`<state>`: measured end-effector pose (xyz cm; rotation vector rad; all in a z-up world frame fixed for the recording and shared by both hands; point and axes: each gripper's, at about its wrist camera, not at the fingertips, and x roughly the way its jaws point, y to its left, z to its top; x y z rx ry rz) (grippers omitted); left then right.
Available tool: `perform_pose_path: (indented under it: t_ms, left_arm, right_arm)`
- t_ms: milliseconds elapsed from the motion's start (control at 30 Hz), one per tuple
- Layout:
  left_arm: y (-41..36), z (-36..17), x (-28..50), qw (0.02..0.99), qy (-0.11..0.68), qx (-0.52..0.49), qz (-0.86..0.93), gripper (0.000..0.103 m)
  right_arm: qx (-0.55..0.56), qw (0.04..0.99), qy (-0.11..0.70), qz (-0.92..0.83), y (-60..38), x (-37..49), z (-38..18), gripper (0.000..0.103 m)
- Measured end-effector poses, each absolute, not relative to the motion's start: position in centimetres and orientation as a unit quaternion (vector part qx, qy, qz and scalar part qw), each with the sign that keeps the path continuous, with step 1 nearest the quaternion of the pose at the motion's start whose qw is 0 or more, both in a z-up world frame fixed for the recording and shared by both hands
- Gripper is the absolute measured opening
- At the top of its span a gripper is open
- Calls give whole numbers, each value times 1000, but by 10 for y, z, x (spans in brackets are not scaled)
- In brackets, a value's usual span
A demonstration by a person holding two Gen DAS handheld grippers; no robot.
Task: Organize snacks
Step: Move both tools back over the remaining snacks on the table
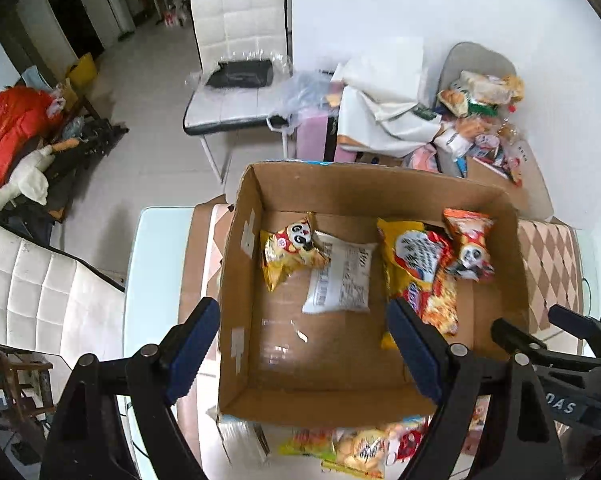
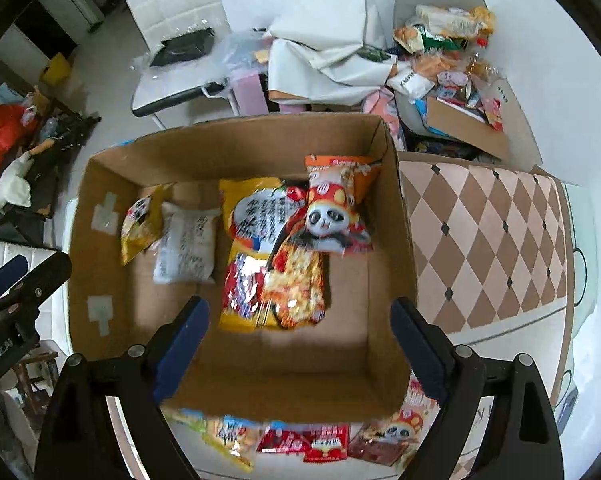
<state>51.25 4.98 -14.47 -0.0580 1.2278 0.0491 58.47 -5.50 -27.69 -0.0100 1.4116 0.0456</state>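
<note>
An open cardboard box [image 1: 256,192] [image 2: 236,144] stands on the table. Inside lie a yellow panda packet [image 1: 290,250] [image 2: 140,228], a white packet [image 1: 340,280] [image 2: 188,244], a big yellow bag [image 1: 410,264] [image 2: 256,236] and an orange panda packet [image 1: 470,246] [image 2: 332,208]. My left gripper [image 1: 302,320] hangs open above the box's left half, its fingers empty. Above the box's front right part, my right gripper [image 2: 298,312] is open and holds nothing. More loose snack packets [image 1: 352,448] [image 2: 320,440] lie on the table in front of the box.
A checkered cloth [image 2: 480,240] covers the table right of the box. Behind it, a heap of snacks [image 1: 480,112] [image 2: 448,52] fills a grey chair and a small carton. White padded chairs stand at the back [image 1: 236,40] and at the left [image 1: 40,300].
</note>
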Motion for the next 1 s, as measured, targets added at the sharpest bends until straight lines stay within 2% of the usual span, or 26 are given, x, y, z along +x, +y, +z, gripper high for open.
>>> perform_pose_path:
  t_ms: [433, 700, 867, 1000]
  left_arm:
    - [32, -103, 414, 850, 525, -36, 14, 85]
    - [29, -105, 382, 838, 543, -58, 9, 85]
    - [21, -142, 374, 814, 579, -56, 4, 85]
    - [10, -188, 369, 787, 615, -33, 9, 85]
  right_arm:
    - [0, 796, 605, 35, -68, 483, -232, 94]
    - [26, 796, 603, 48, -82, 444, -218, 94]
    - [59, 757, 650, 38, -106, 436, -254, 95]
    - [80, 711, 698, 21, -125, 429, -315, 95]
